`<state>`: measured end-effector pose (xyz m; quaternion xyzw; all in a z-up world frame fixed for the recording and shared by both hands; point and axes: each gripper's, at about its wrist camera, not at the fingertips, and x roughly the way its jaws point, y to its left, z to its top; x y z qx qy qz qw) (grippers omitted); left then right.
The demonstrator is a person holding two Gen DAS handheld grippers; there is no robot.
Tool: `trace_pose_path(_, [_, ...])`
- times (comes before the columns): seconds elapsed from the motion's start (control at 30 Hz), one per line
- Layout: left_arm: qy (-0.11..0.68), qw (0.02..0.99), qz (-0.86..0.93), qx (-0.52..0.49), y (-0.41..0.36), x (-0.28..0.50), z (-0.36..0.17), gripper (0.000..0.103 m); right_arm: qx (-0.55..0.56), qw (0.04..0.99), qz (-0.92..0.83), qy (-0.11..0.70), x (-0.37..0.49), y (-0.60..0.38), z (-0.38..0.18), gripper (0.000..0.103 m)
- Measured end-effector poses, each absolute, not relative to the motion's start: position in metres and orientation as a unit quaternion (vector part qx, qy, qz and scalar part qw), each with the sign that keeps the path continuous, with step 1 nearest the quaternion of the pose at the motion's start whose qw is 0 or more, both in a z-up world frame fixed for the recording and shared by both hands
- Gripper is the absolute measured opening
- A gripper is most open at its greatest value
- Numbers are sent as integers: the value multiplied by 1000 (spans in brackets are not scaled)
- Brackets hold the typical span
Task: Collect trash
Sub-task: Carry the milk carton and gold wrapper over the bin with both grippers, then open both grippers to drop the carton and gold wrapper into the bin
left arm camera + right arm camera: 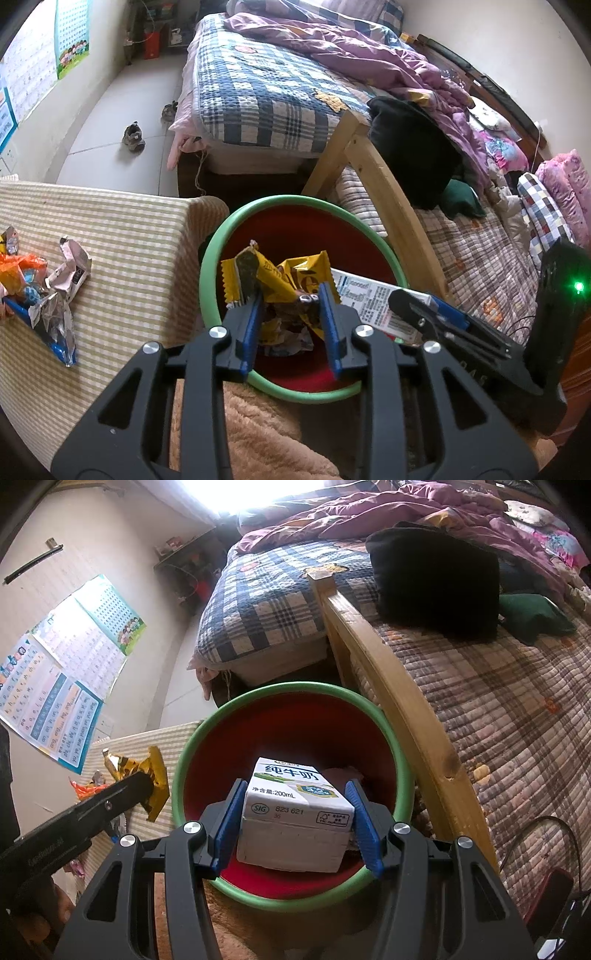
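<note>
- Trash of two kinds held over the bin: yellow wrapper and milk carton.
- Bin red inside with a green rim, standing between the striped cloth-covered surface and the wooden bed frame.
- Left gripper nearly closed, blue pads pinching the crumpled yellow wrapper above the bin's mouth; seen in the right wrist view, wrapper hanging just outside the green rim, over the striped cloth.
- Right gripper about half open, both blue pads pressed on the sides of the white milk carton, carton lying level above the red interior.
- Same carton in the left wrist view at the bin's right rim, right gripper clamped on it.
- More crumpled paper visible low in the bin beneath the wrapper.
- Remaining litter on the striped cloth to the left: silver, orange and blue wrappers in a loose pile, well apart from the bin.
- Plaid quilt and purple blanket on the bed beyond; pair of shoes on the floor.
</note>
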<state>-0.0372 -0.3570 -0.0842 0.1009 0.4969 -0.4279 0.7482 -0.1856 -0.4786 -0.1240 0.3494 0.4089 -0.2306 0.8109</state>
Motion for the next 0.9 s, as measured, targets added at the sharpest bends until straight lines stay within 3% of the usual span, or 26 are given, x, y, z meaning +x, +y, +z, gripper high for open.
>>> trace_pose_path(0.27, [499, 747, -425, 109, -358, -39, -89, 36, 349, 807, -231, 417, -185, -476, -131, 53])
trace_pose_path(0.53, [487, 757, -424, 107, -352, -42, -86, 75, 350, 805, -230, 419, -182, -475, -132, 55])
trace_pose_path(0.9, [489, 782, -383, 53, -281, -13, -85, 75, 348, 806, -224, 423, -173, -463, -131, 61])
